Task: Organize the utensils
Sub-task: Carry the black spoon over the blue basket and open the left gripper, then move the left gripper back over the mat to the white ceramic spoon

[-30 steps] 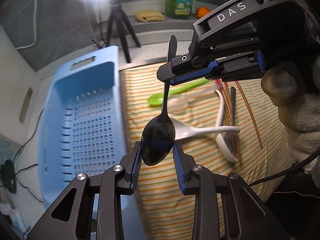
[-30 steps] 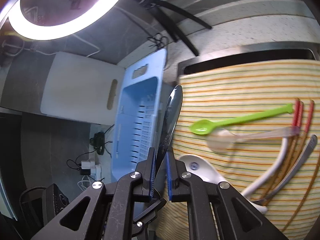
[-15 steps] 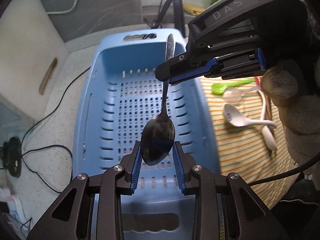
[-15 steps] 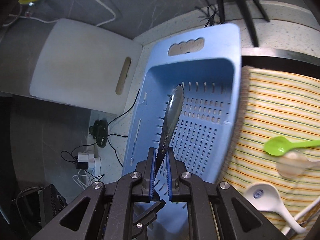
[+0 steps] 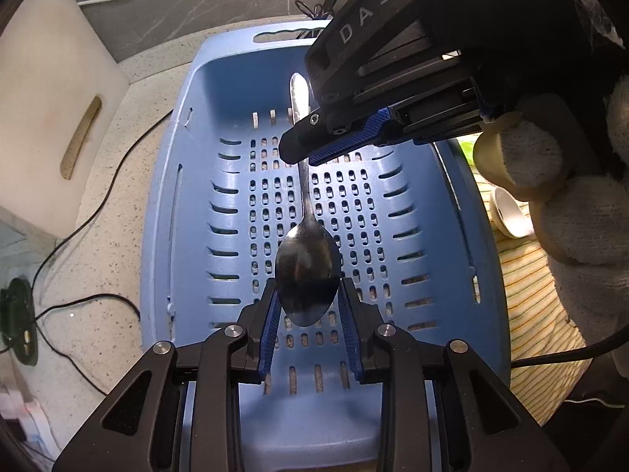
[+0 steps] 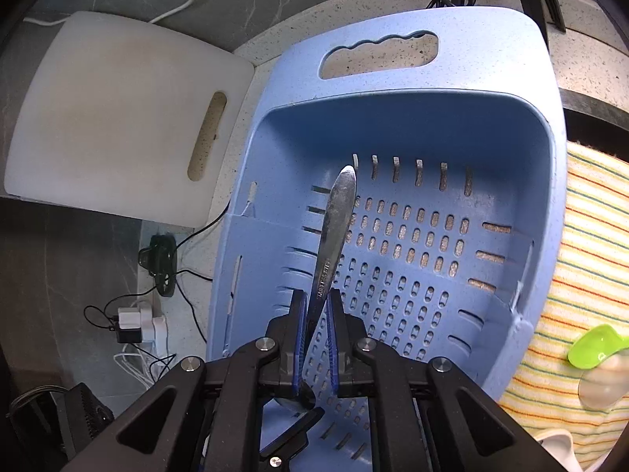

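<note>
A metal spoon [image 5: 304,212] hangs over the blue slotted basket [image 5: 393,204], held at both ends. My left gripper [image 5: 308,289] is shut on its dark bowl, one pad on each side. My right gripper [image 5: 302,149] comes in from the upper right and is shut on the handle. In the right wrist view the spoon's handle [image 6: 334,228] rises from between the right gripper's [image 6: 314,303] blue pads, its tip over the basket [image 6: 432,126] floor. The spoon hangs above the basket floor; I cannot tell whether it touches it.
A white cutting board [image 6: 118,118] leans left of the basket. Cables and a plug adapter [image 6: 133,322] lie on the speckled counter. Right of the basket, a striped cloth [image 6: 589,255] carries a green spoon [image 6: 597,350] and a white ceramic spoon [image 5: 511,216]. A gloved hand [image 5: 570,216] holds the right gripper.
Both grippers carried the spoon leftward, from above the striped cloth to above the blue basket, and sank lower. Both grips stayed as they were.
</note>
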